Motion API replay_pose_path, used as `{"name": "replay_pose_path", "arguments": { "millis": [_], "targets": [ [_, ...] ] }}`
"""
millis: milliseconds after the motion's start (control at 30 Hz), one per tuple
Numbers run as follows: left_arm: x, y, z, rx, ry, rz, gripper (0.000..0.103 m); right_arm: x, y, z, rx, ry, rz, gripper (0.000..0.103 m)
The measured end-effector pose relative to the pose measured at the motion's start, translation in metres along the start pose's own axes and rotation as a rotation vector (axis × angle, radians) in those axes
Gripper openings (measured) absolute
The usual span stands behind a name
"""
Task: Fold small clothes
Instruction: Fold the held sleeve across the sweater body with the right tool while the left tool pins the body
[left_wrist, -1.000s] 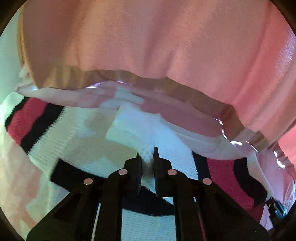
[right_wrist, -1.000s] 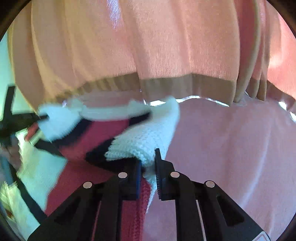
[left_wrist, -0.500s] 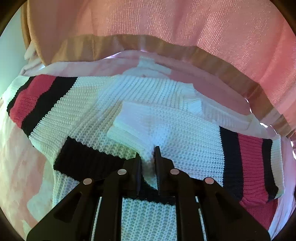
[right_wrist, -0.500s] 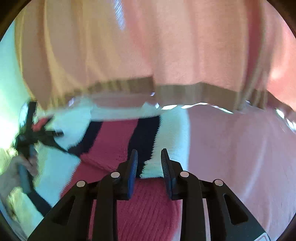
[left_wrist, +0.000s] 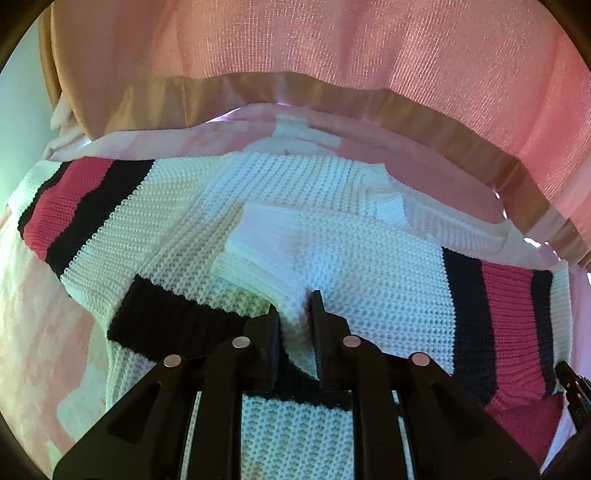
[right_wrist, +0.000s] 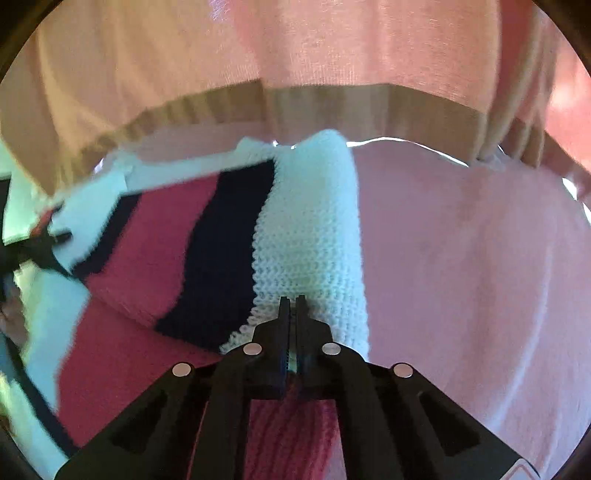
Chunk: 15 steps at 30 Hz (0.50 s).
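Observation:
A small knitted sweater, white with red and black stripes, lies spread on a pink cloth. My left gripper is shut on a fold of its white knit near the middle, beside a black band. In the right wrist view the sweater's striped end lies just ahead. My right gripper is shut, its tips pinching the white knit edge there. The right gripper's tip shows at the far right of the left wrist view.
The pink cloth covers the surface under the sweater. A pink curtain with a tan hem hangs close behind, also in the right wrist view. The left gripper shows at the left edge of the right wrist view.
The sweater has come down and spread flat. My right gripper let go of the white knit, opened, then shut on the sweater's white end. My left gripper kept its hold.

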<state>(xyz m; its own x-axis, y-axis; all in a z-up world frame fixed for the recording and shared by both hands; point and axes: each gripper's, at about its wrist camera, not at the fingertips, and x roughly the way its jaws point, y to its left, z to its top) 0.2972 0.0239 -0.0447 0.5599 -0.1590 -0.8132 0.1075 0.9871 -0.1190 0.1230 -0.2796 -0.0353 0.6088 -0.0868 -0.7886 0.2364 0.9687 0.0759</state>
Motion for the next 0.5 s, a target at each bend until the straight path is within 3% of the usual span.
{"name": "replay_pose_path", "arguments": {
  "millis": [100,133,233,267,300,333,433,500],
  "targets": [
    [-0.001,0.005,0.002,-0.03,0.013,-0.028,0.017,-0.028,0.013,0.003,-0.073,-0.061,-0.023,0.062],
    [0.0,0.007,0.002,-0.042,0.02,-0.036,0.017,-0.033,0.019,-0.001,-0.126,-0.071,-0.046,0.067],
    [0.003,0.007,0.002,-0.042,0.021,-0.046,0.017,-0.015,0.025,-0.013,-0.222,-0.016,-0.105,0.065],
    [0.002,0.006,0.002,-0.034,0.018,-0.046,0.015,-0.004,0.025,-0.014,-0.232,0.005,-0.114,0.057],
    [0.001,0.004,0.002,-0.029,0.015,-0.047,0.015,0.001,0.025,-0.014,-0.235,0.011,-0.125,0.025],
    [0.0,0.002,0.002,-0.021,0.01,-0.051,0.014,0.001,0.023,-0.012,-0.222,-0.005,-0.136,0.016],
    [-0.003,0.0,0.001,-0.012,0.003,-0.056,0.014,-0.021,0.002,-0.003,-0.111,-0.071,-0.12,0.013],
    [0.003,0.001,-0.002,-0.006,0.029,-0.059,0.016,-0.014,-0.012,-0.008,-0.093,-0.023,-0.144,0.014]
  ]
}}
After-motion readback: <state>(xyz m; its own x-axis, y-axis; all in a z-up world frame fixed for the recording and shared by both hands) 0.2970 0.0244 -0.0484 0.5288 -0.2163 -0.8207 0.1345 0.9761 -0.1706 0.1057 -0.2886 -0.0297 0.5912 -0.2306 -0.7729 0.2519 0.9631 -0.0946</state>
